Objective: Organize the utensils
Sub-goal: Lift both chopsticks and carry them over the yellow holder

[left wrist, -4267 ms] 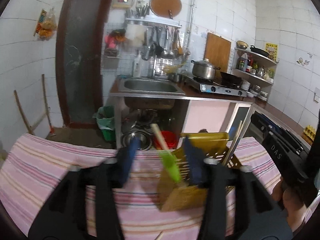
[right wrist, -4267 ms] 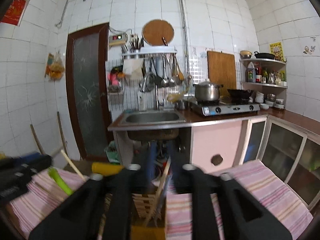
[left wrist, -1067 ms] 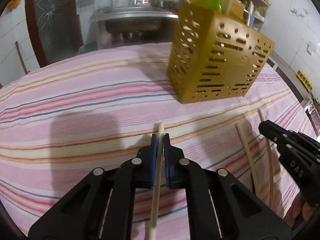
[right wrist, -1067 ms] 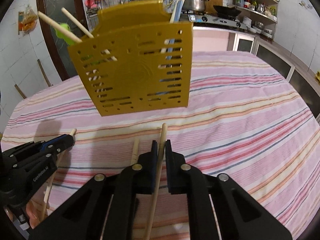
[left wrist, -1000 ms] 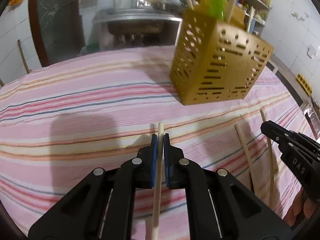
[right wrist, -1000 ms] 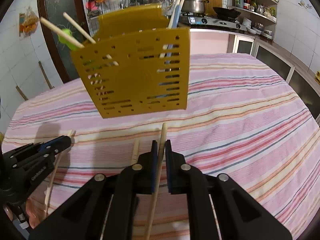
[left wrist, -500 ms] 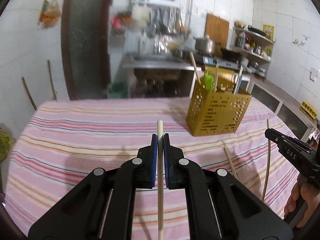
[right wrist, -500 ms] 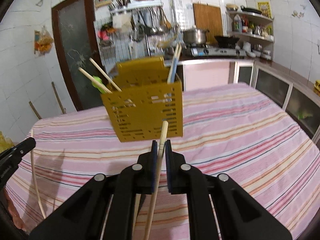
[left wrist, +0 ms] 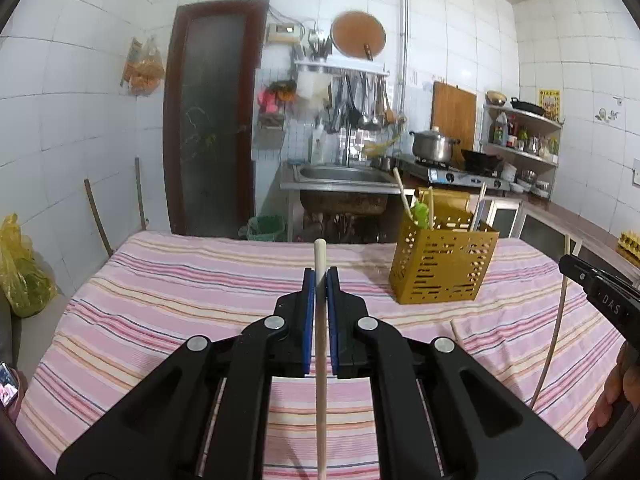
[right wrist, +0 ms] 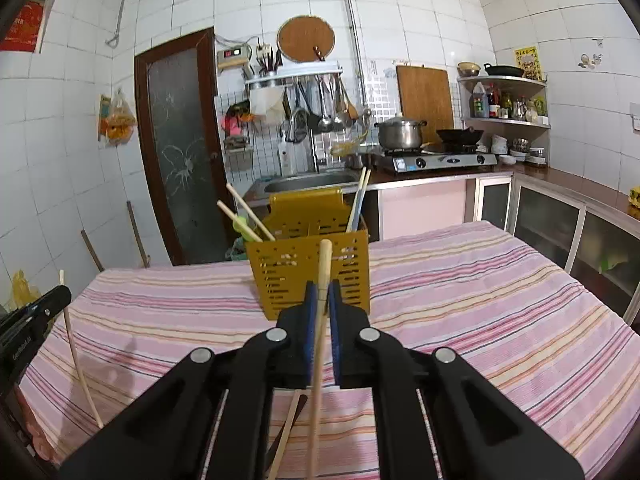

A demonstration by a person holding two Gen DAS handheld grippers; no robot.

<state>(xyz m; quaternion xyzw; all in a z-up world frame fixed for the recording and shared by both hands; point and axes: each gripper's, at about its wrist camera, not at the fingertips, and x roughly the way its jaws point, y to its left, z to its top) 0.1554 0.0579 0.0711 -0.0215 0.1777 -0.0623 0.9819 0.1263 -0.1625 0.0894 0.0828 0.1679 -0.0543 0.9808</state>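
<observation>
Wooden chopsticks sit clamped in both claws, left gripper and right gripper (each held aloft); a tilted stick could miss the yellow holder on the table.

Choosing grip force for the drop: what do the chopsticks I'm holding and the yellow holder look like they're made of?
Chopstick in the left hand-held gripper: pale, matte, uniform stick, probably bare wood or bamboo. The one in the right hand-held gripper looks the same. Yellow holder: opaque mustard walls with moulded slots, likely plastic, slight sheen.
</observation>
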